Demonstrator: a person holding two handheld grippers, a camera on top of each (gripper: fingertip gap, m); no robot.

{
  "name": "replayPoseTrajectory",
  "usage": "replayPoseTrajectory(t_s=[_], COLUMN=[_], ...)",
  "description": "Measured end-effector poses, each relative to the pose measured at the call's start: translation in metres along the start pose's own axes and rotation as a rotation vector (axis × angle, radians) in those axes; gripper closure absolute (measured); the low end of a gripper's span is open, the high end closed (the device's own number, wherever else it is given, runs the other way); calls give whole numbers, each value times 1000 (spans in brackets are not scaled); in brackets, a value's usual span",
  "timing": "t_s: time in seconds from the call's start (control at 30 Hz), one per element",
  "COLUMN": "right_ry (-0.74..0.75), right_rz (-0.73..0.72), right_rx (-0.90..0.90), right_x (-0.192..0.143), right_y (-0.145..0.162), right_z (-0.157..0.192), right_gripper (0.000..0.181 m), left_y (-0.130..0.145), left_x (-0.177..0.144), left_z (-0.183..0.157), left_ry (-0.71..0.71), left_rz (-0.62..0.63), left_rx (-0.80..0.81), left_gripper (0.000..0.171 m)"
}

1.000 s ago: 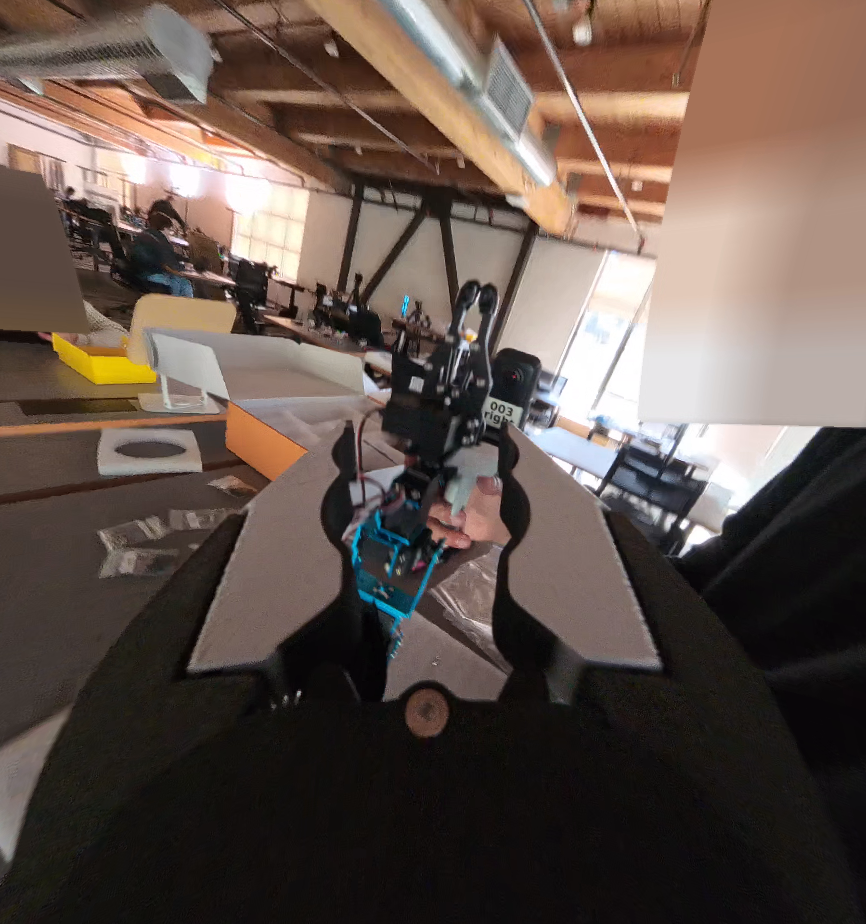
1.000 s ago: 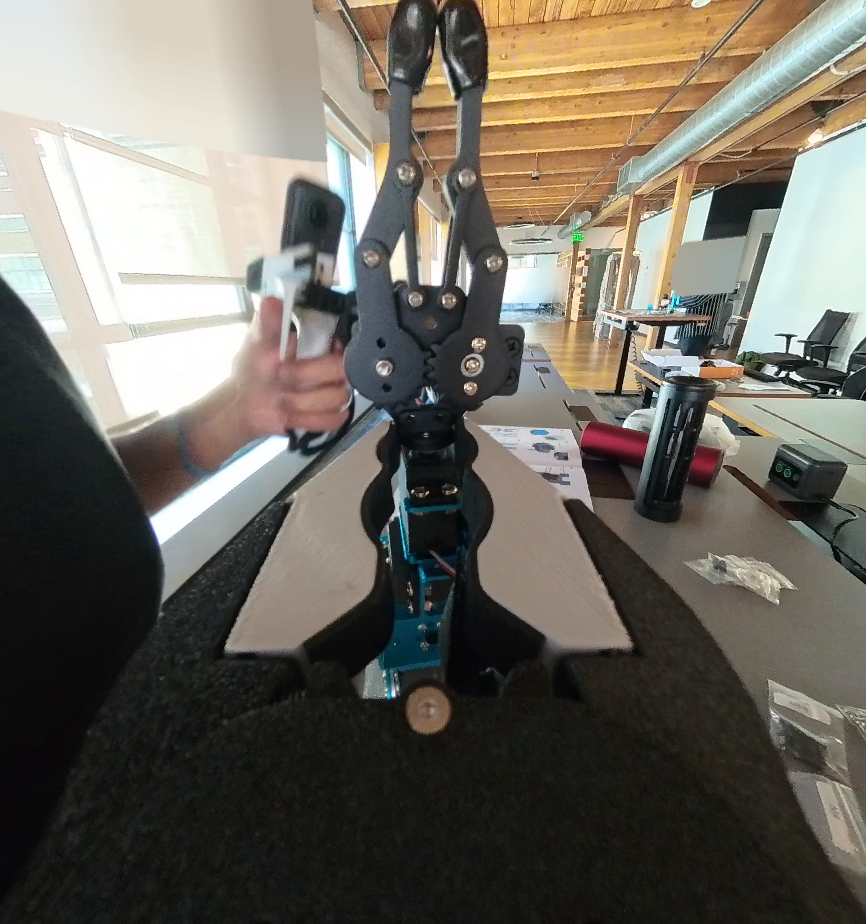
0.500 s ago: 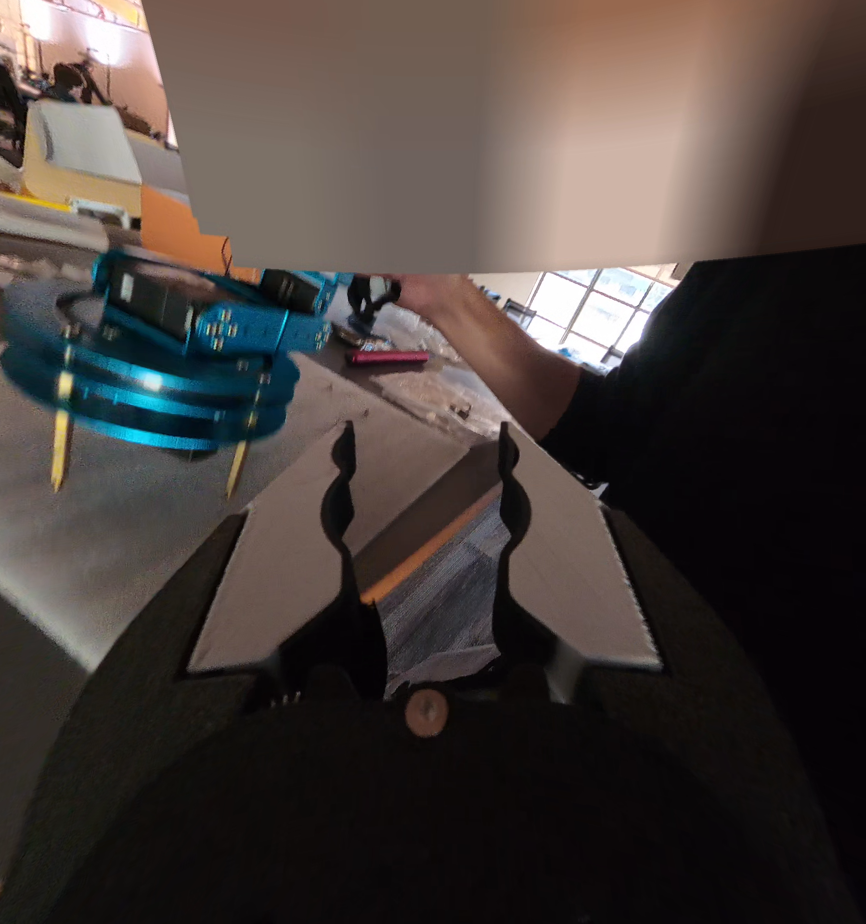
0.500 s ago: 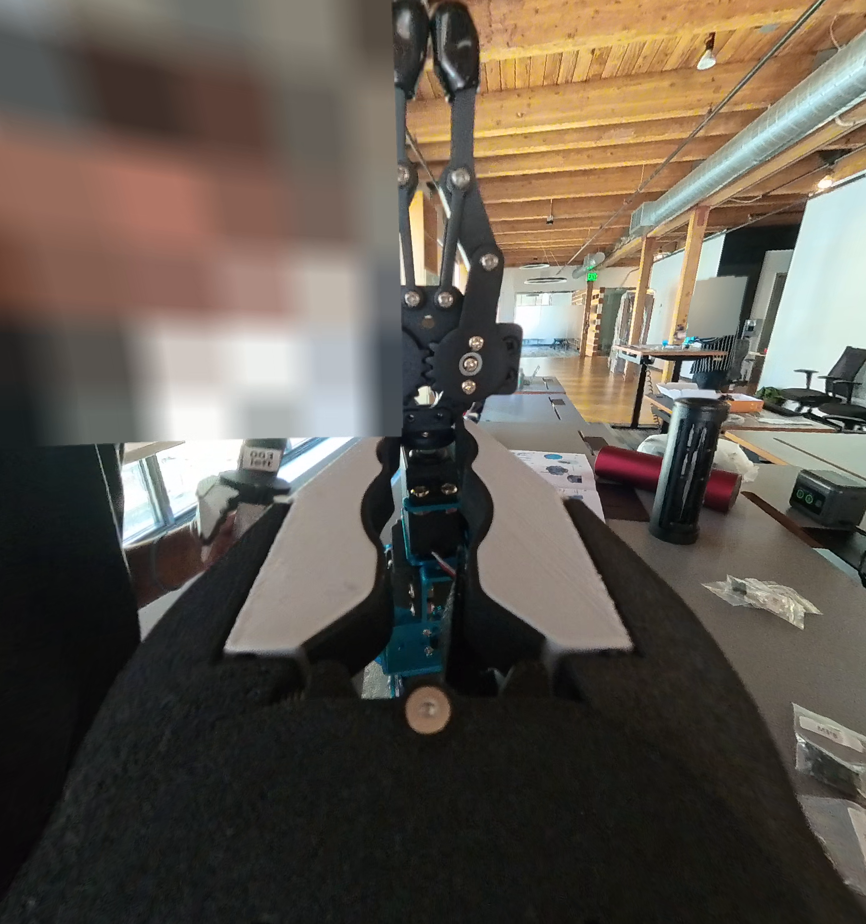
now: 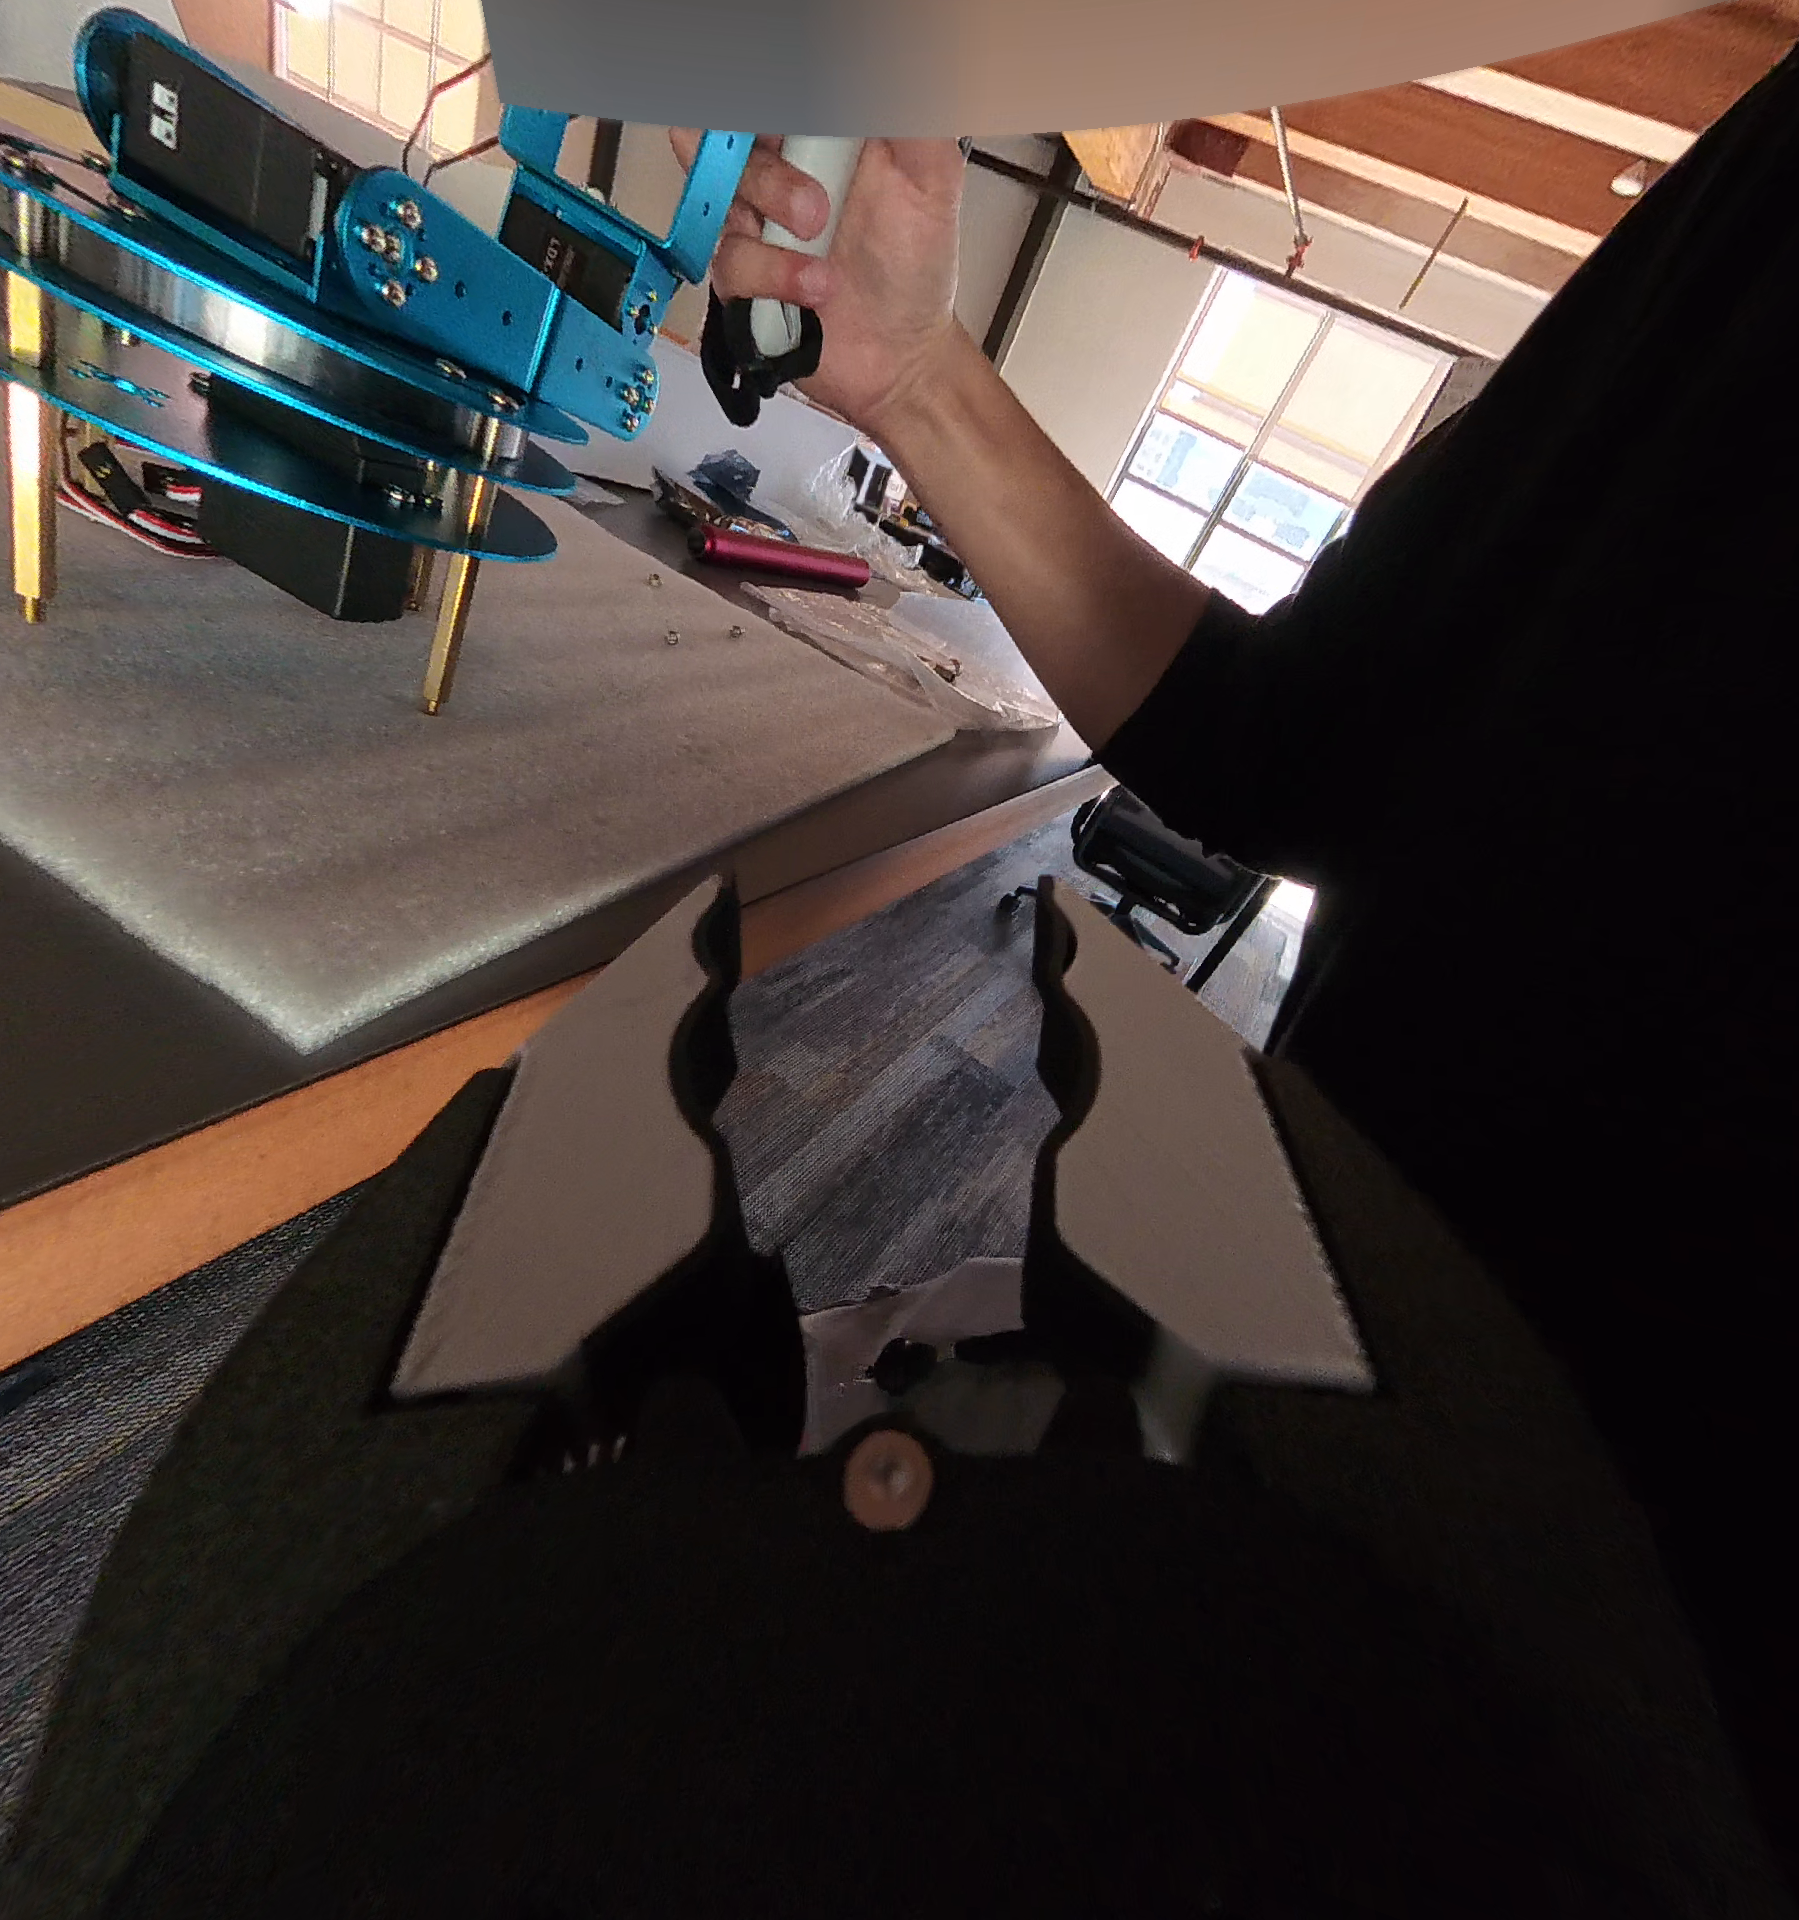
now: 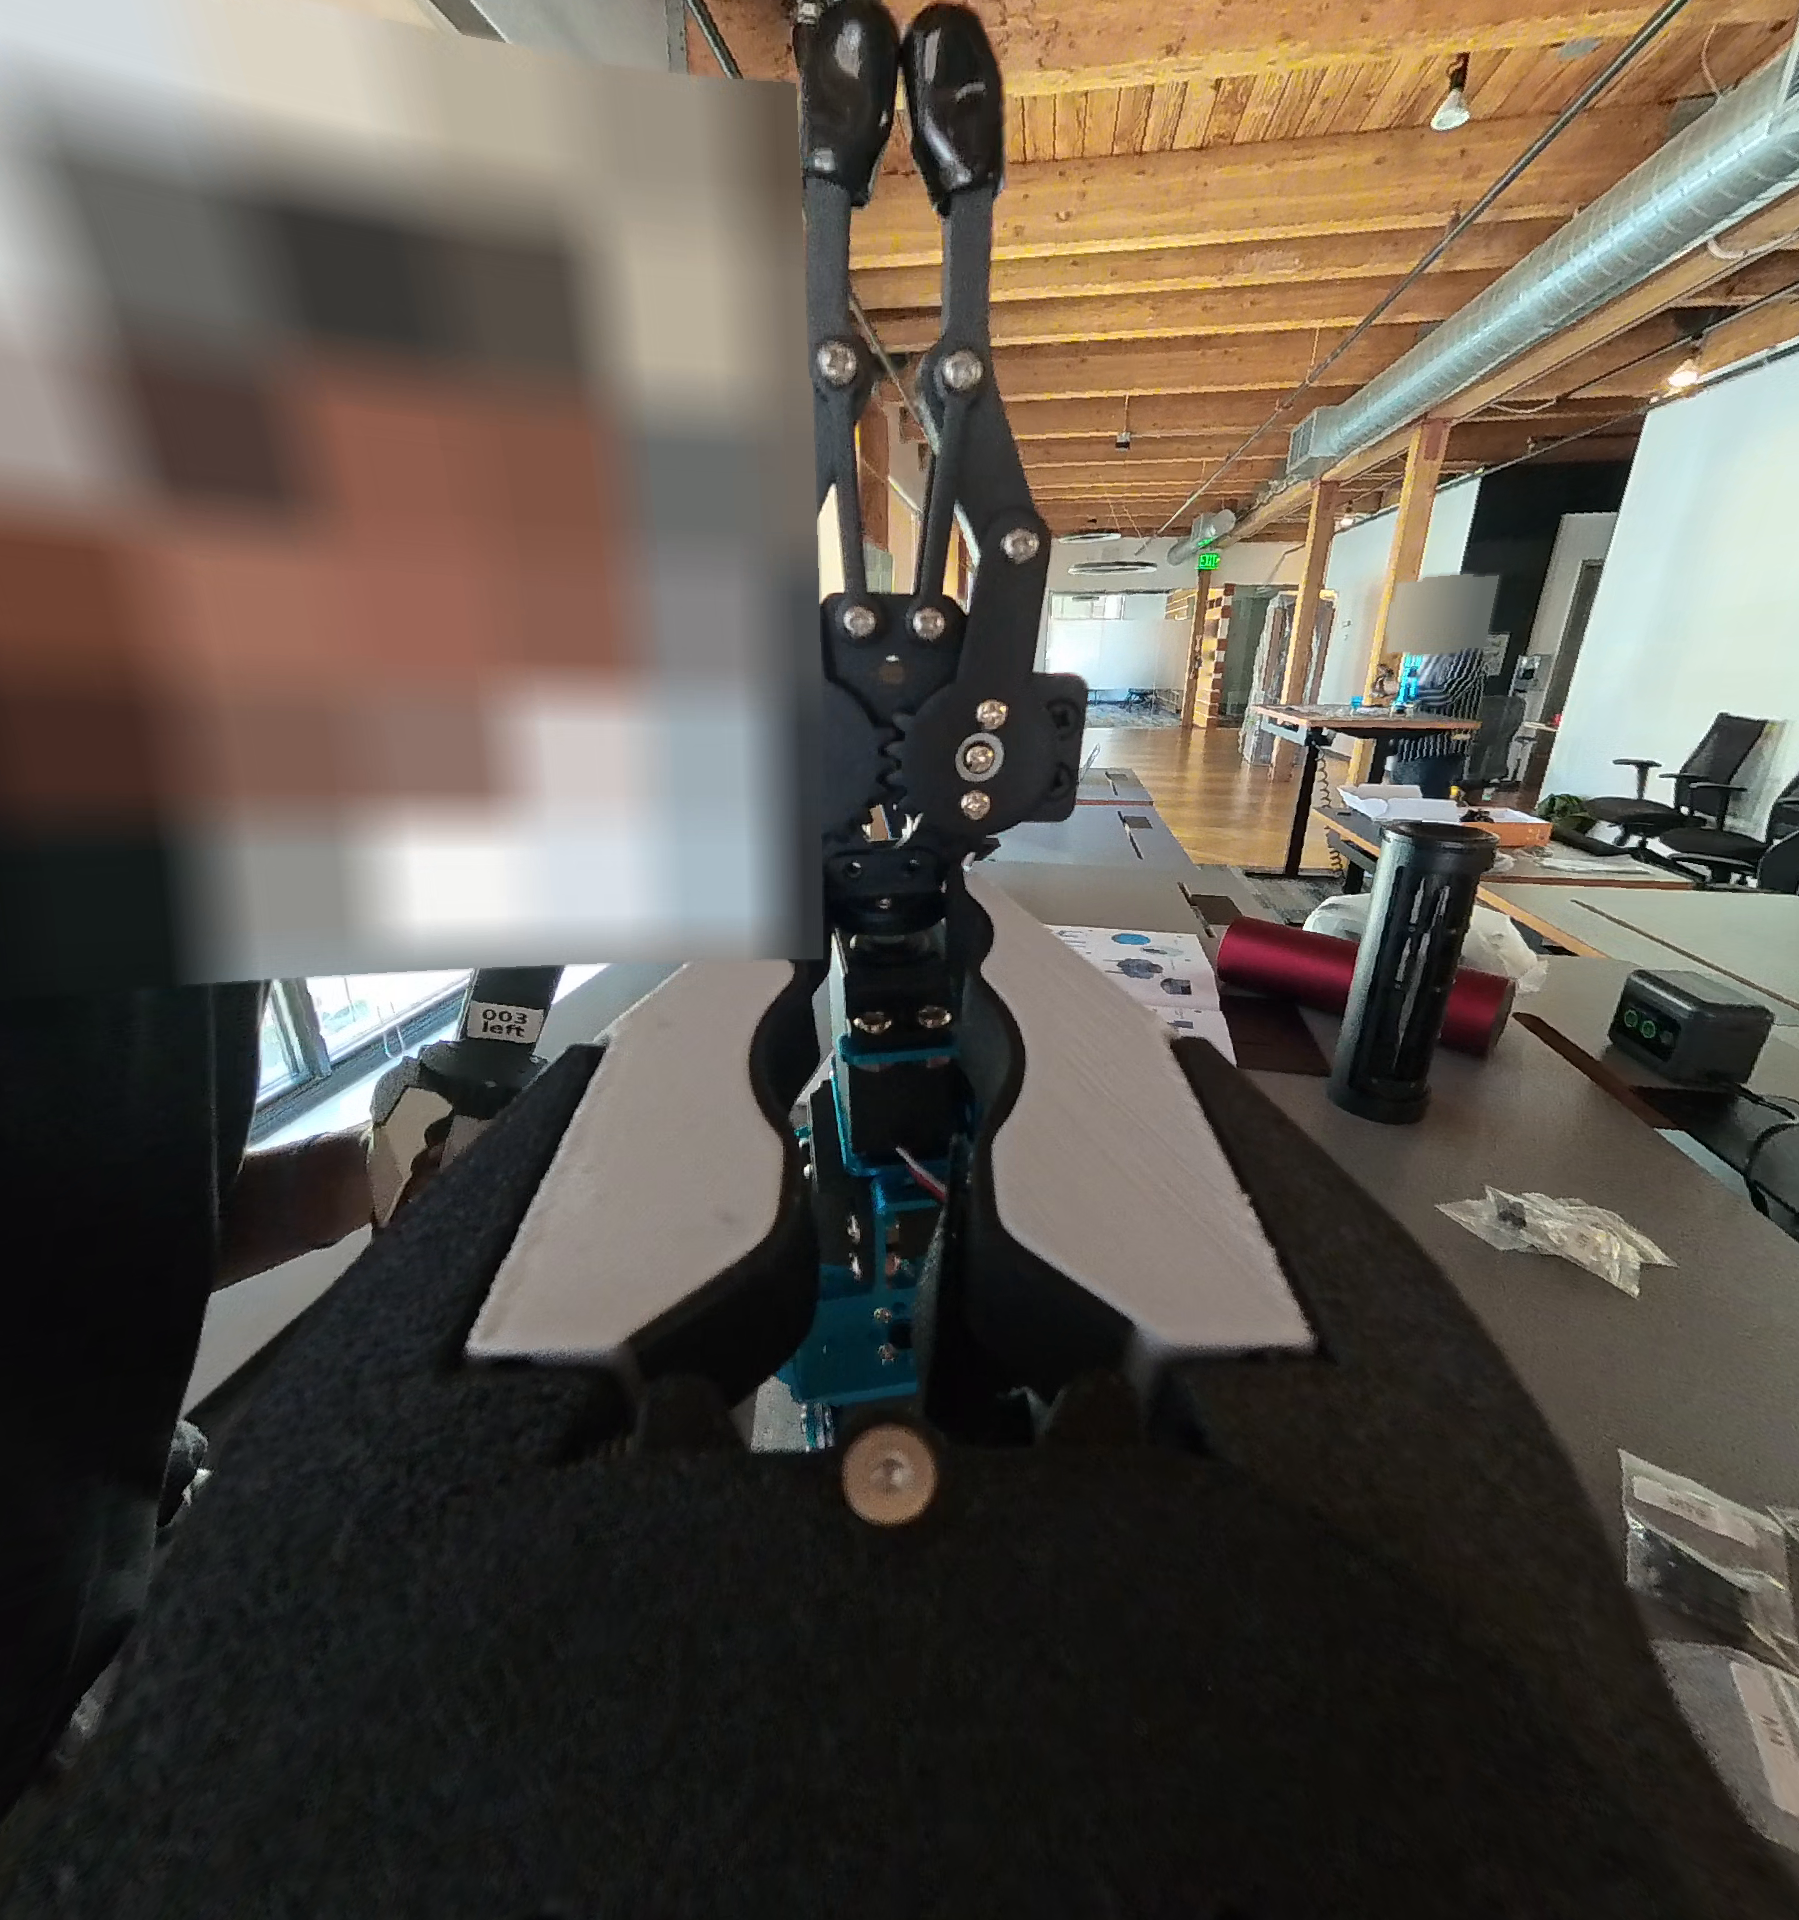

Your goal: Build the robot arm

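A small blue metal robot arm (image 5: 251, 343) with black servos stands on gold standoffs on a white foam sheet (image 5: 355, 831). My right gripper (image 6: 890, 997) is shut on the arm's upper blue and black segment (image 6: 879, 1195). The arm's black claw (image 6: 905, 416) rises above the gripper with its tips nearly together. My left gripper (image 5: 882, 904) is open and empty. It sits below and in front of the table edge (image 5: 251, 1143), over the carpet. A hand (image 5: 853, 260) holds the right gripper's handle beside the arm.
A red cylinder (image 6: 1290, 966), a black slotted cylinder (image 6: 1414, 966), a small grey device (image 6: 1684, 1029) and plastic parts bags (image 6: 1560, 1236) lie on the table to the right. Loose small nuts (image 5: 703, 634) lie on the foam. A person's dark sleeve (image 5: 1497, 831) fills the right side.
My left gripper has swung away from the robot arm, down below the table edge, and is empty. My right gripper stays shut on the arm, and the claw has turned slightly.
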State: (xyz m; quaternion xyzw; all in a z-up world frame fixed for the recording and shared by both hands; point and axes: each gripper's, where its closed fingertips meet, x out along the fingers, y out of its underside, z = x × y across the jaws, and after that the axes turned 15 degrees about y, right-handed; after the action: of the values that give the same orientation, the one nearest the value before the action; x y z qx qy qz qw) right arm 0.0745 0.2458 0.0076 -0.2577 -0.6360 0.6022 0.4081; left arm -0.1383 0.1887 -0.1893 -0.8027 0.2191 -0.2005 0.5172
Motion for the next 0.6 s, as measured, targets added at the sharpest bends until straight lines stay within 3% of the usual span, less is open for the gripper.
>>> replayPoseTrajectory(t_s=[0.17, 0.33, 0.47, 0.6], right_ry=[5, 14, 18, 28], right_rz=[0, 18, 9, 1], right_rx=[-3, -21, -13, -2], right_x=[1, 3, 4, 4], right_y=[0, 0, 0, 0], right_z=[0, -1, -2, -4], right_gripper=[161, 161, 161, 161], left_y=[-4, -38, -64, -83], left_x=[-7, -46, -87, -113], left_z=[5, 25, 36, 39], left_ry=[-53, -282, -487, -608], left_rz=[34, 70, 166, 196], left_rx=[5, 9, 24, 42], left_gripper=[115, 115, 115, 116])
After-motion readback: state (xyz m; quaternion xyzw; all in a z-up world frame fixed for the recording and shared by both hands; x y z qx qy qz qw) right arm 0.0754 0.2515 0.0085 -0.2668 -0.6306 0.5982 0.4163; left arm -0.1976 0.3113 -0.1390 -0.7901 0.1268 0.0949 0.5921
